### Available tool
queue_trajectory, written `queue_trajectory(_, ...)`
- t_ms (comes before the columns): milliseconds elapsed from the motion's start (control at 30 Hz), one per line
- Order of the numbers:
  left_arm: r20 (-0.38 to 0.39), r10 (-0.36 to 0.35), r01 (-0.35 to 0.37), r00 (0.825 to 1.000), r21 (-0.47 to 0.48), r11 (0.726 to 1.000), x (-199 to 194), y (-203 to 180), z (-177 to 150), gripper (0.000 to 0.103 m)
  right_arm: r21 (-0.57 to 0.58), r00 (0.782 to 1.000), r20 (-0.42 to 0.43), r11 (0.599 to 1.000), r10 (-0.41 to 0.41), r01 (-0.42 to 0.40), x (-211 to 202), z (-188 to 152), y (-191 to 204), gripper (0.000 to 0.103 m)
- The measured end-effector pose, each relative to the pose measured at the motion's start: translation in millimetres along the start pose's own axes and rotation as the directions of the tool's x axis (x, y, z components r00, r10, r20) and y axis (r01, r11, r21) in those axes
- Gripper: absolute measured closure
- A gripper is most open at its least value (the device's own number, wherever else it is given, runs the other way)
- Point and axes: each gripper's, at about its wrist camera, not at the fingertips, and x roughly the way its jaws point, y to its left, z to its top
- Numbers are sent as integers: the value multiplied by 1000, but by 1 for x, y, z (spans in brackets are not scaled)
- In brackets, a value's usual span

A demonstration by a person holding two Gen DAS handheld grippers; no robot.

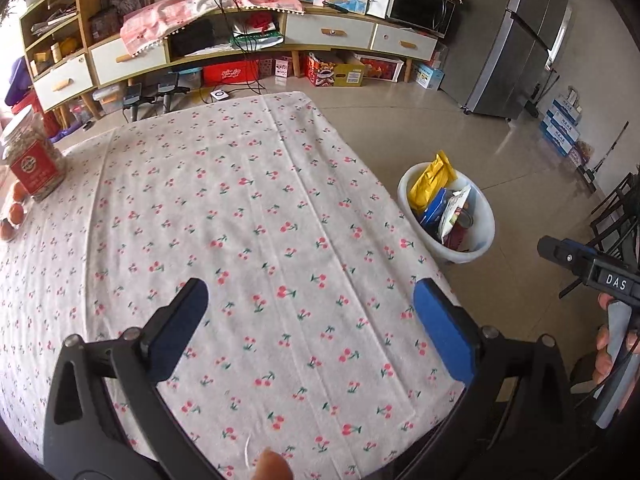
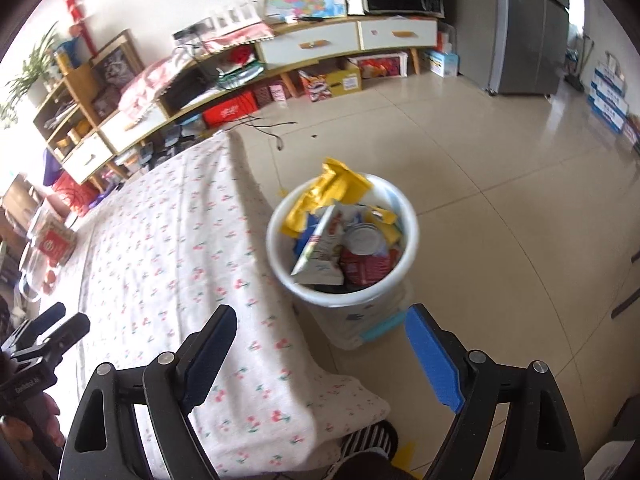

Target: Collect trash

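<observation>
Trash sits in the white bin [image 2: 404, 216] on the floor just beside the table's right edge: a yellow bag [image 2: 336, 186] standing highest, a white snack pouch [image 2: 326, 246] tilted against a tin can [image 2: 362, 238], and a red wrapper [image 2: 366, 268] below. Judgement: bags and pouches are light, crinkly and slick, likely to buckle under the pads, so I would take one by a crimped top edge. The can is stiff and rounded and would want a hold across its wall. The bin looks like rigid plastic, best held at the rim if it must move. My right gripper [image 2: 320, 354] hangs over the table corner, jaws spread wide, nothing between them, the bin near ahead. My left gripper [image 1: 310, 328] hovers above the cherry-print tablecloth [image 1: 256, 208], jaws also spread and empty. I see no loose trash on the cloth in either view, so collecting looks largely finished. Left view alone shows the far-left table edge clearly: a glass jar [image 1: 34, 160] with a red label and oranges [image 1: 14, 212] beside it, not trash by my reckoning. It shows the bin only from the side. Right view alone looks down into the bin and shows the can's end, but is somewhat blurred. Each view catches the other gripper at its margin.
</observation>
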Motion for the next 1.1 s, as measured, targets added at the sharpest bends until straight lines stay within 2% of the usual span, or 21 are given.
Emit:
queue_trajectory(167,43,44,-42,998,-34,999,-29,22,-25,1,-55,999,34,998,28,-26,-18,-22,38,10)
queue_trajectory(300,77,96,-90,992,-77,993,-42,40,-47,1,-126,996,73,991,54,-45,-27,-42,71,10)
queue_trajectory(533,115,188,-170,976,-146,974,-53,68,-69,1,-198,991,134,980,21,6,-25,-78,103,10)
queue_trajectory(733,154,200,-170,968,-185,968,-65,83,-79,1,-218,987,160,974,-24,59,-13,-92,111,10)
queue_trajectory(1100,142,180,-148,973,-208,967,-67,94,-90,1,-196,986,161,977,-53,85,-6,-95,112,10)
